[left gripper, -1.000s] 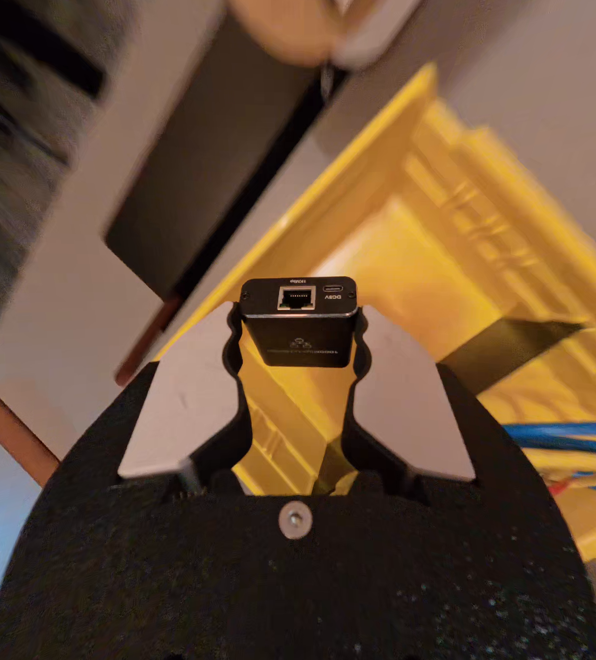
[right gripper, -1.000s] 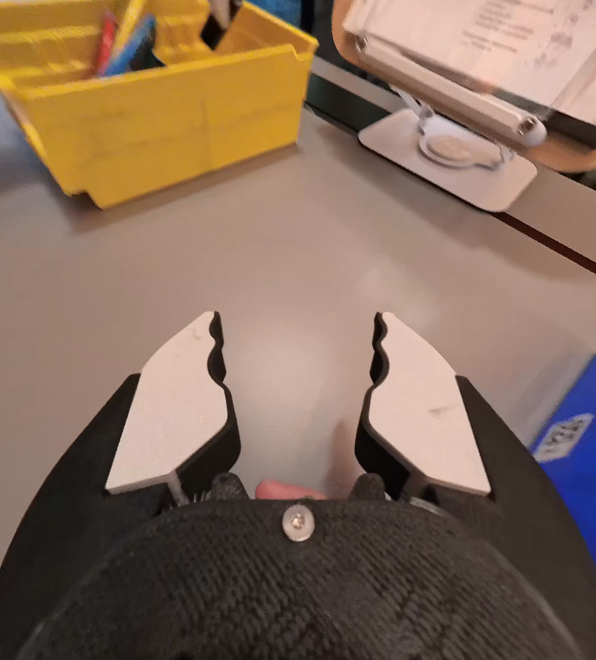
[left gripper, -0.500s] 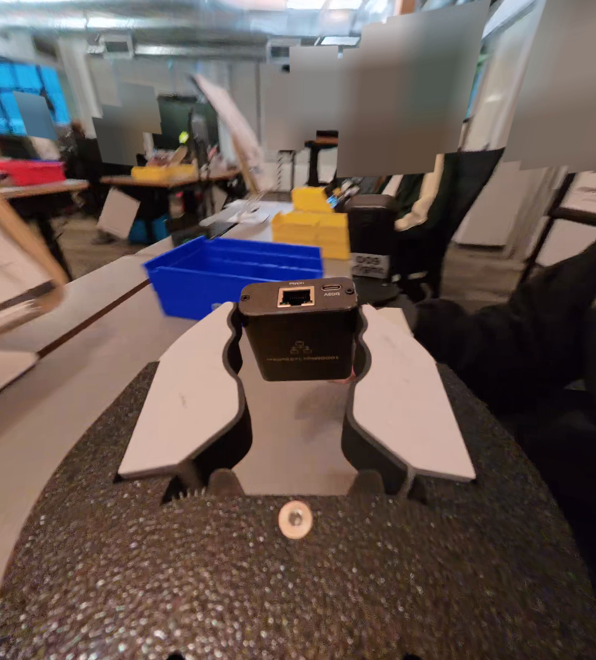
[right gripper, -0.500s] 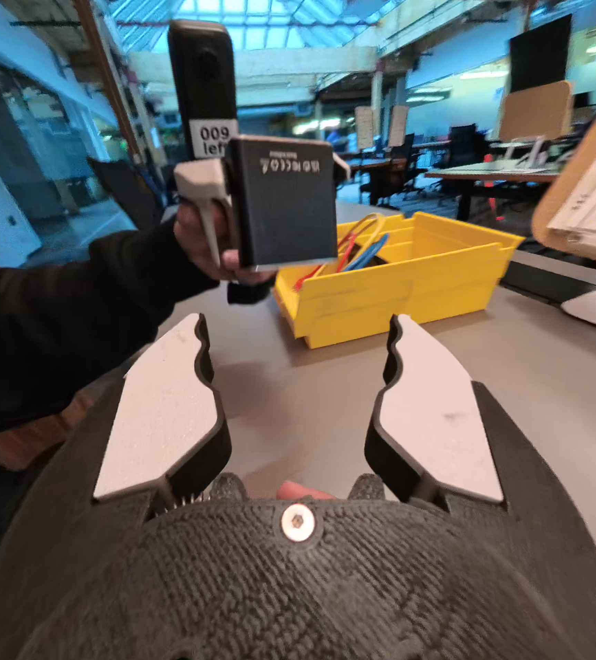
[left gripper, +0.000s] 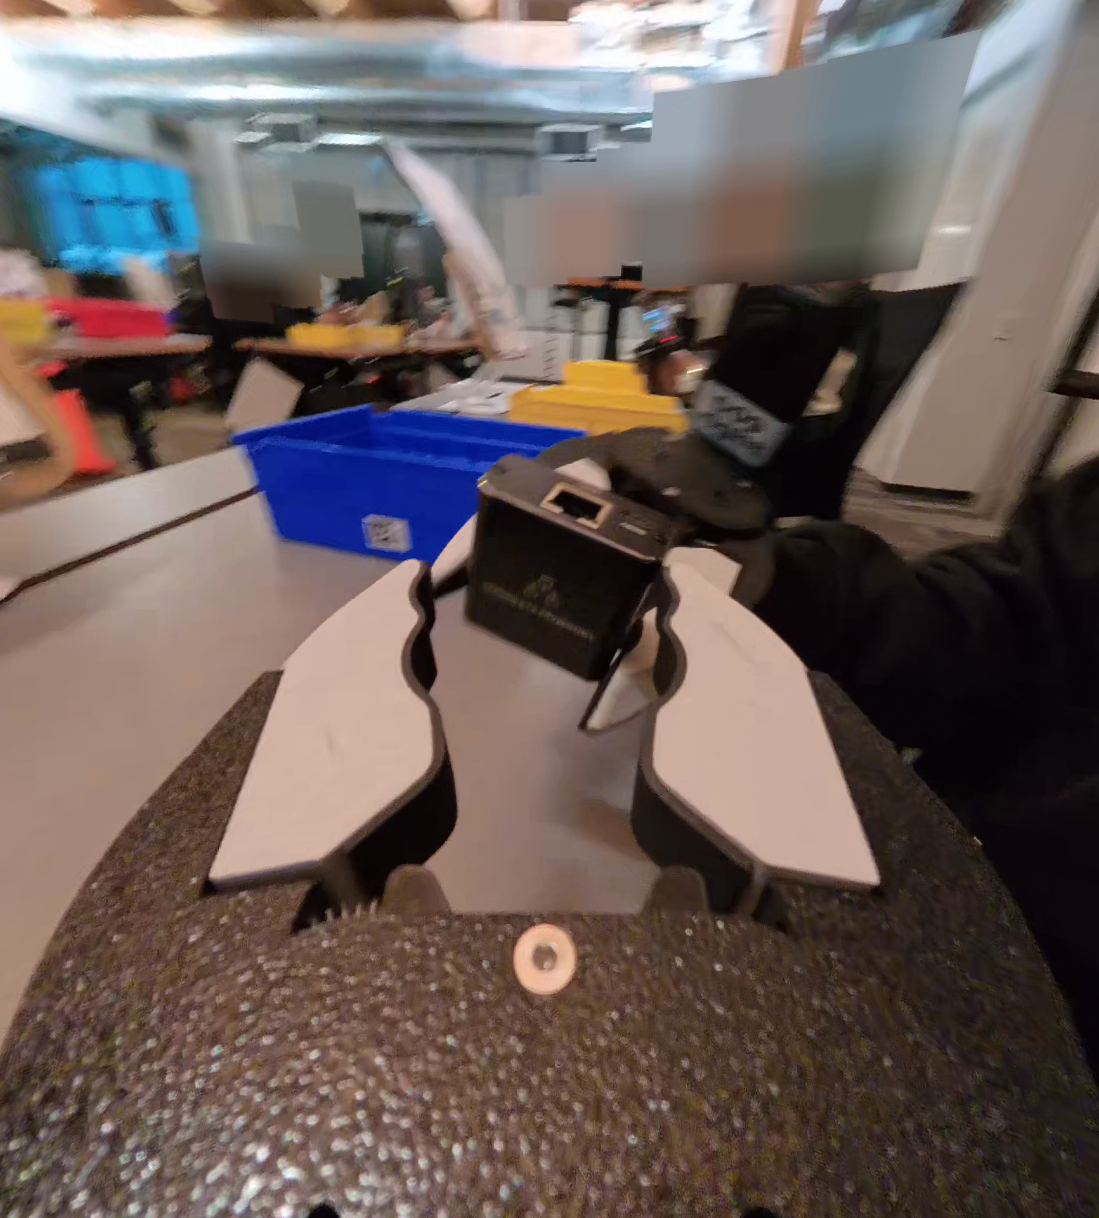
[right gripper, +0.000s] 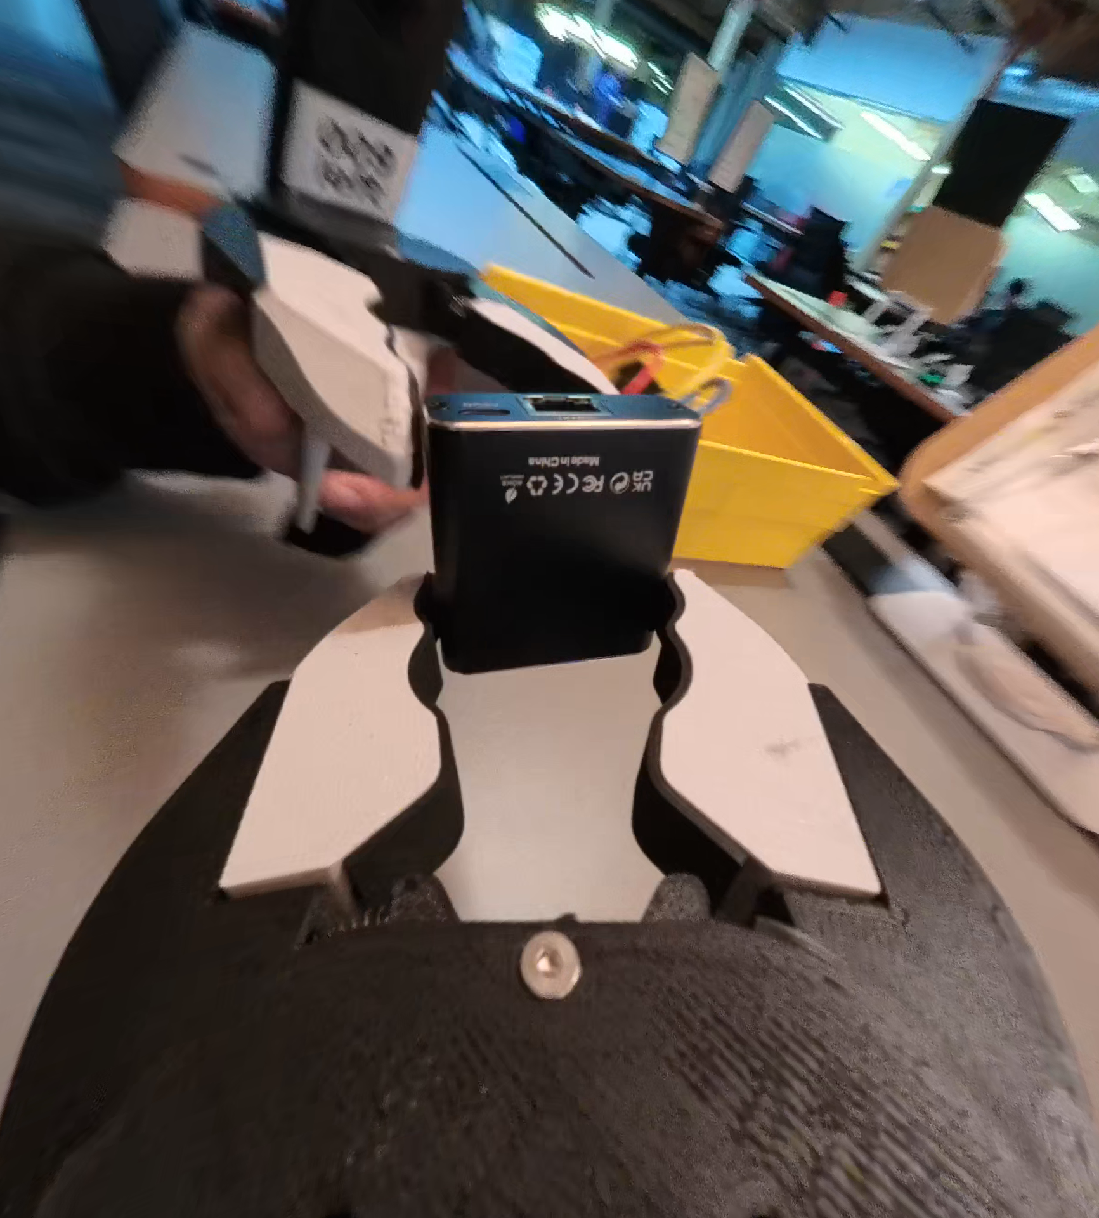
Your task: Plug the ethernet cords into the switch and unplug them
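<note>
The right tongs [right gripper: 546,583] are seen closed on the lower end of the black switch [right gripper: 560,514], which is gripped between the two fingertips and held upright above the surface. The left tongs [left gripper: 543,577] are held with the fingers parted and nothing gripped between them, pointed toward the right tongs. In the right wrist view, the left tongs are seen up and to the left, grasped by the left hand [right gripper: 250,395]. Both arms are covered by dark sleeves [left gripper: 929,626].

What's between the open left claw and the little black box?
Nothing: the left wrist view shows only bare grey table between the left gripper and the switch, which the right gripper clamps near its tips.
</note>
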Demonstrator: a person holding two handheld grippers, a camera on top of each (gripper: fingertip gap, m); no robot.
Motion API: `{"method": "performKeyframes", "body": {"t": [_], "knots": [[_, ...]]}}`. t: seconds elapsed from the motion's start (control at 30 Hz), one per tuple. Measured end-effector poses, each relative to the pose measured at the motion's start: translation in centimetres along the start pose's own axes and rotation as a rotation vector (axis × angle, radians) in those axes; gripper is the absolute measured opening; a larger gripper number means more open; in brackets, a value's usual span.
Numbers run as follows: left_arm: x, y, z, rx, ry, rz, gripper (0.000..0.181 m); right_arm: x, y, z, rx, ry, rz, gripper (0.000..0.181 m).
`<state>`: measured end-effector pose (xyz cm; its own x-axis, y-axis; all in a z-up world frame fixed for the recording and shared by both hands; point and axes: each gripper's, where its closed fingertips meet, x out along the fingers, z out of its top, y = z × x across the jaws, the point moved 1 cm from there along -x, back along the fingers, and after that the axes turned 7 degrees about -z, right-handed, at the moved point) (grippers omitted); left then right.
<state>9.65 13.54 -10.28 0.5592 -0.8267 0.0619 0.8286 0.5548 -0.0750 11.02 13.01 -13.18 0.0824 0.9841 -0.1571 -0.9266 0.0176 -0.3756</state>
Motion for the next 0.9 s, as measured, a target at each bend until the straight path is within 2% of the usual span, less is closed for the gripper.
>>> {"method": "performKeyframes", "body": {"t": [0.17, 0.23, 0.27, 0.37, 0.47, 0.53, 0.67, 0.73, 0.8, 0.83, 0.9], "knots": [[-0.1, 1.3, -1.5, -0.203, 0.216, 0.168, 0.078, -0.7, -4.4, -1.9, -0.371, 0.196, -0.331, 0.064], [0.3, 0.9, -2.4, -0.272, 0.289, 0.197, 0.076, -0.5, -4.4, -2.0, -0.508, 0.247, -0.379, 0.064], [0.5, 0.8, -2.7, -0.302, 0.304, 0.207, 0.071, -0.3, -4.0, -1.8, -0.554, 0.244, -0.385, 0.064], [0.9, 0.6, -2.7, -0.343, 0.277, 0.212, 0.032, 0.5, -2.8, -1.5, -0.624, 0.229, -0.373, 0.064], [0.3, 0.5, -3.2, -0.365, 0.303, 0.149, 0.027, 0.4, -2.1, -1.4, -0.648, 0.169, -0.329, 0.064], [0.1, 0.1, -2.9, -0.453, 0.237, 0.063, 0.025, 0.0, -1.3, -0.7, -0.588, 0.053, -0.259, 0.062], [0.5, -1.4, -1.4, -0.691, 0.075, -0.167, 0.025, -1.8, -0.6, 2.3, -0.138, -0.271, -0.071, 0.081], [1.1, -2.1, -1.1, -0.775, 0.031, -0.238, 0.025, -2.1, -0.6, 2.5, -0.050, -0.315, -0.024, 0.087], [1.8, -2.5, -1.1, -0.840, 0.006, -0.272, 0.025, -2.1, 0.3, 2.4, -0.041, -0.331, 0.033, 0.084], [2.0, -2.6, -1.2, -0.865, 0.000, -0.278, 0.025, -2.0, 0.2, 2.5, -0.036, -0.341, 0.016, 0.089], [2.2, -2.7, -1.2, -0.914, -0.015, -0.294, 0.025, -2.1, -0.1, 2.7, -0.013, -0.361, 0.004, 0.085]]}}
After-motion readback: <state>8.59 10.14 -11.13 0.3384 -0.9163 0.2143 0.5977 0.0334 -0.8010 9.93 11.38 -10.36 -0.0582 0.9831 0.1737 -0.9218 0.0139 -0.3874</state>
